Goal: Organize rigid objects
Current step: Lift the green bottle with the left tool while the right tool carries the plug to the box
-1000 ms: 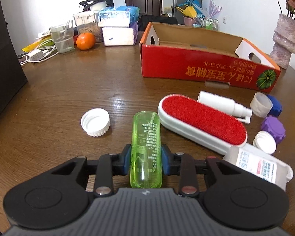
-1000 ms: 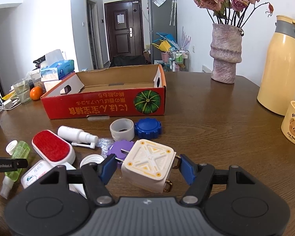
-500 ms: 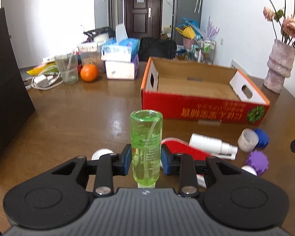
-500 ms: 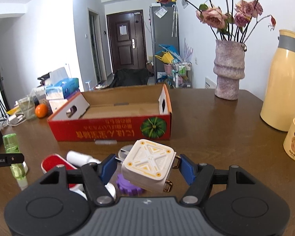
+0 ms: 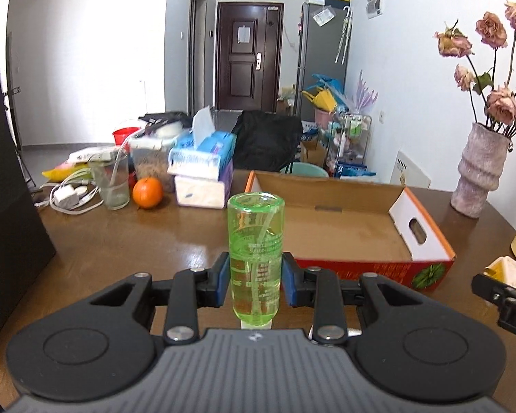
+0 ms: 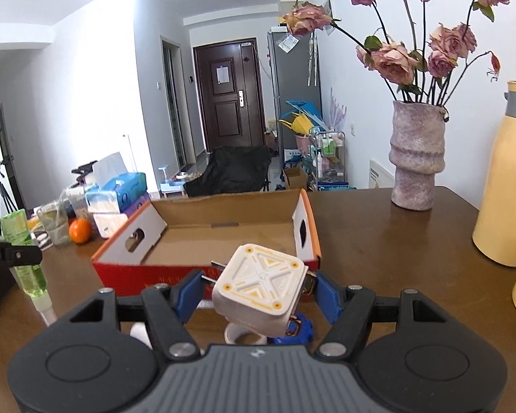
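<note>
My left gripper [image 5: 256,278] is shut on a clear green spray bottle [image 5: 255,247], held upside down in the air before the open red cardboard box [image 5: 357,266]. The bottle also shows at the left of the right wrist view [image 6: 24,258]. My right gripper [image 6: 254,290] is shut on a white square charger with yellow markings [image 6: 259,287], held above the table in front of the same box [image 6: 148,275]. The charger's edge and the right gripper show at the right of the left wrist view [image 5: 507,270].
A pink vase of dried roses [image 6: 416,158] and a yellow thermos [image 6: 505,186] stand right. An orange [image 5: 148,192], a glass [image 5: 111,182] and tissue packs [image 5: 203,175] stand back left. A blue cap [image 6: 297,330] and a white cap [image 6: 244,335] lie under the charger.
Both grippers have lifted their objects off the table and risen. The lint brush, spray bottle and caps have dropped out of the left wrist view; the box interior now shows.
</note>
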### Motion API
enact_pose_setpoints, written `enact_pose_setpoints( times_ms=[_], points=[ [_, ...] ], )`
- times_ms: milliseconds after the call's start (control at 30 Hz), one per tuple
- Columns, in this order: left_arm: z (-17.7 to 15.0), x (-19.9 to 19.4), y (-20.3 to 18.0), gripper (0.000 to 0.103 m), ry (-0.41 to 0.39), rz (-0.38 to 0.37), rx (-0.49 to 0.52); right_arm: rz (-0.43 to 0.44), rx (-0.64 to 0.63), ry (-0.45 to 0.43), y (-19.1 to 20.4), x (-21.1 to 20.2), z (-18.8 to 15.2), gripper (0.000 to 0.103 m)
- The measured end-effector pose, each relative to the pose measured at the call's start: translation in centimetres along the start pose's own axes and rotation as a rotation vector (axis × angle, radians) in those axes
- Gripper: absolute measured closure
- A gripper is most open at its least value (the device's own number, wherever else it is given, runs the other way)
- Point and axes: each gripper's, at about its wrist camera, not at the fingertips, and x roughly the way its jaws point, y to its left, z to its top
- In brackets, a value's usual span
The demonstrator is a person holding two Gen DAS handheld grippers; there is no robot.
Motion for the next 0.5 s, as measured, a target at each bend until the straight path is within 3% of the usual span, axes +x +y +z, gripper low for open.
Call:
enact_pose_setpoints(
  times_ms=[500],
  points=[
    [3.7,3.7,-1.8,0.072,-0.053,-0.054,-0.067,0.039,0.055,-0.032,-0.1,5.0,3.9,0.035]
  ],
)
